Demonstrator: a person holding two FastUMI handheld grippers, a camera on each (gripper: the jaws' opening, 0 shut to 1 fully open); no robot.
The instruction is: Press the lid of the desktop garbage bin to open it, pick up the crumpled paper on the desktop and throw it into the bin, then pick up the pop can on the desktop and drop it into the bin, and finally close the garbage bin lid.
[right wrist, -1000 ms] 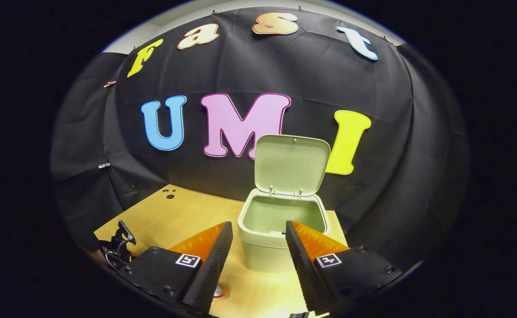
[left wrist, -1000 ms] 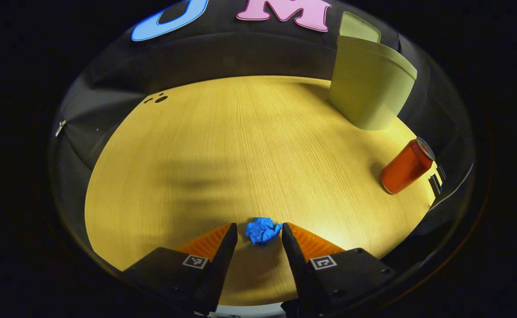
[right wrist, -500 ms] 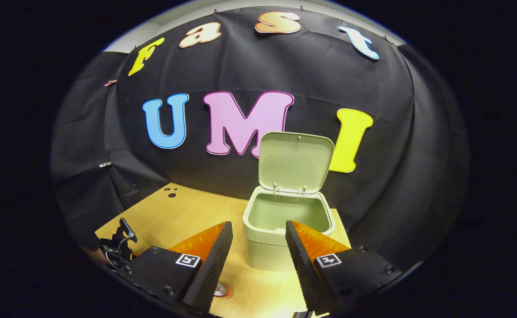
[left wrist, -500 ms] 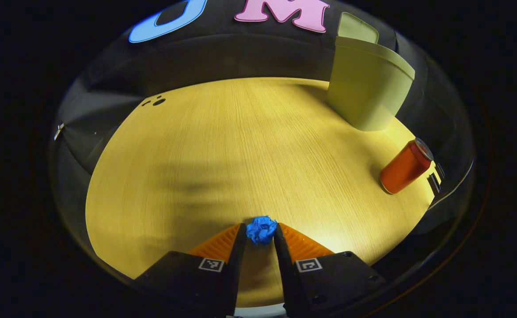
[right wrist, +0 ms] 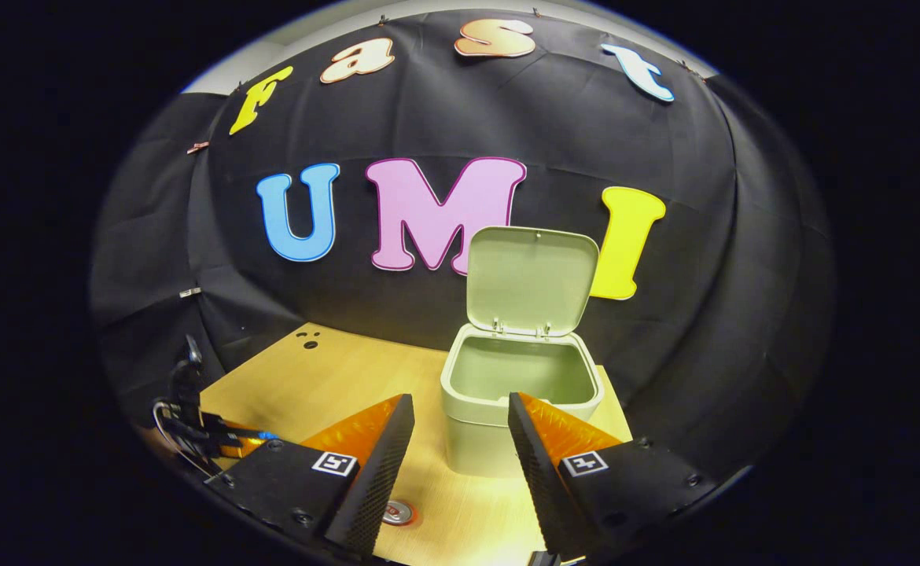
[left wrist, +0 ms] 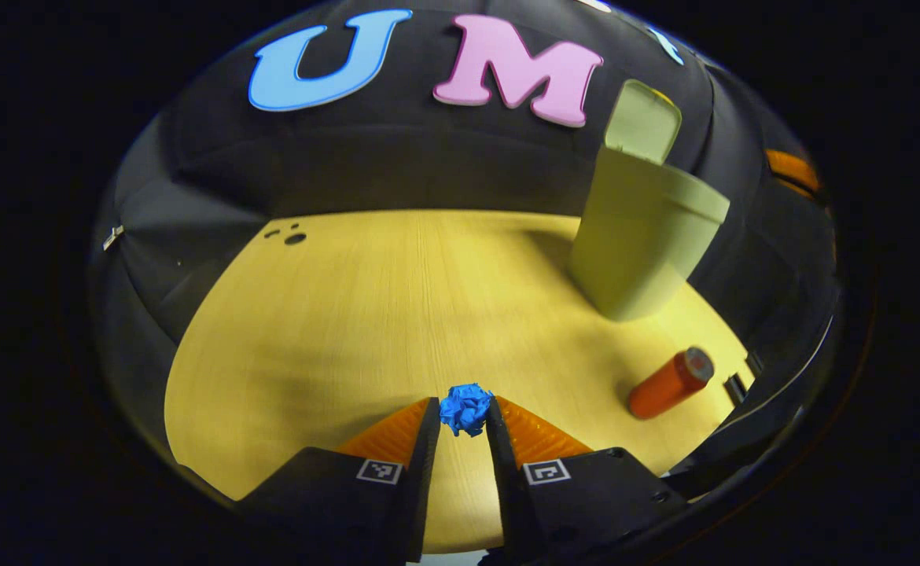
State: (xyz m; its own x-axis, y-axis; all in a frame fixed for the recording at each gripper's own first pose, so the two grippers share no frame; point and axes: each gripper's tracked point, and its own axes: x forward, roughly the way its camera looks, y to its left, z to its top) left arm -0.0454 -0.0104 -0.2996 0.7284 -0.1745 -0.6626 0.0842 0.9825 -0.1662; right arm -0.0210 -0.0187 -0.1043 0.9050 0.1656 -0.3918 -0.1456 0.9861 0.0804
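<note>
In the left gripper view my left gripper (left wrist: 465, 413) is shut on the crumpled blue paper (left wrist: 465, 408), held above the wooden desktop (left wrist: 366, 314). The pale green bin (left wrist: 637, 236) stands at the back right with its lid (left wrist: 642, 122) up. The red pop can (left wrist: 668, 384) stands on the desktop in front of the bin. In the right gripper view my right gripper (right wrist: 460, 409) is open and holds nothing; it hangs in front of the open bin (right wrist: 519, 393), whose lid (right wrist: 531, 279) stands upright. The can's top (right wrist: 399, 512) shows below its fingers. The left gripper (right wrist: 216, 436) appears at the far left.
The booth's black cloth wall closes in the desktop at the back and on both sides. A few small dark holes (left wrist: 291, 236) mark the desktop's far left corner. The desktop's edge runs close behind the bin and right of the can.
My left gripper closed on the blue paper and has lifted it off the desktop, tilting up. My right gripper has shifted slightly left and stays open.
</note>
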